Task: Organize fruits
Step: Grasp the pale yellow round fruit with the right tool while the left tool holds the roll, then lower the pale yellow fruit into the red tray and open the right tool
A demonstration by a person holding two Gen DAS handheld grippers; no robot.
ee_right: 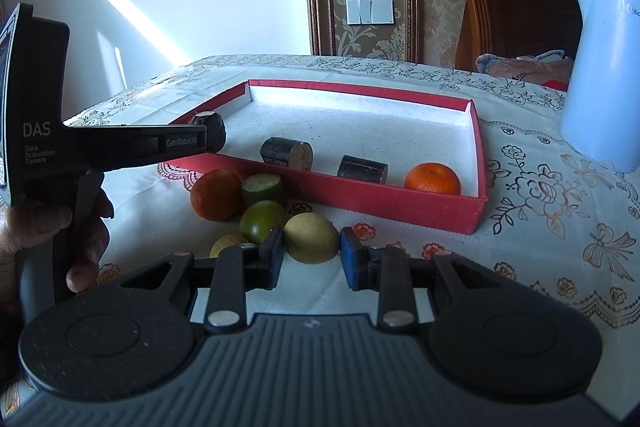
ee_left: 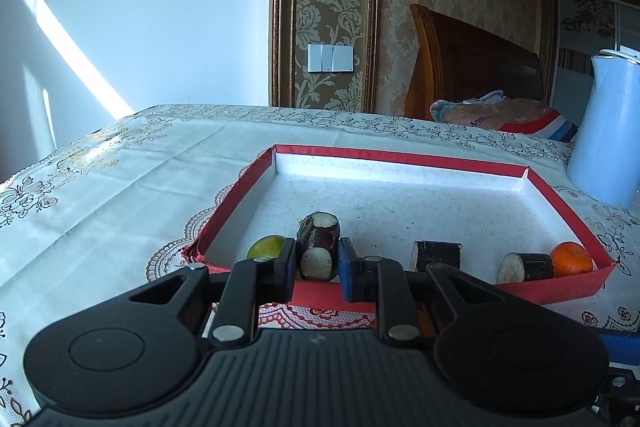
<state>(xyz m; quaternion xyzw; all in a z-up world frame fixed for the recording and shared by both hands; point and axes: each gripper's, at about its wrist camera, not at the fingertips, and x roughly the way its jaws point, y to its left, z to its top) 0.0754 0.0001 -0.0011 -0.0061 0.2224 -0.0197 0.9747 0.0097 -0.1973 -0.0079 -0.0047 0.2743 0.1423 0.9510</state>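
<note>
A dark sugarcane piece [ee_left: 318, 247] sits clenched in the left hand-held gripper [ee_left: 316, 267], held over the near left corner of the red tray [ee_left: 400, 155] on the worktop [ee_left: 120, 163]. It looks best set down low beside the two cane pieces [ee_right: 286, 153] already inside, clear of the orange [ee_right: 432, 179]. The right hand-held gripper [ee_right: 312, 259], nearly closed and gripping nothing, hovers just before a yellow fruit [ee_right: 312, 237] outside the tray's near wall.
</note>
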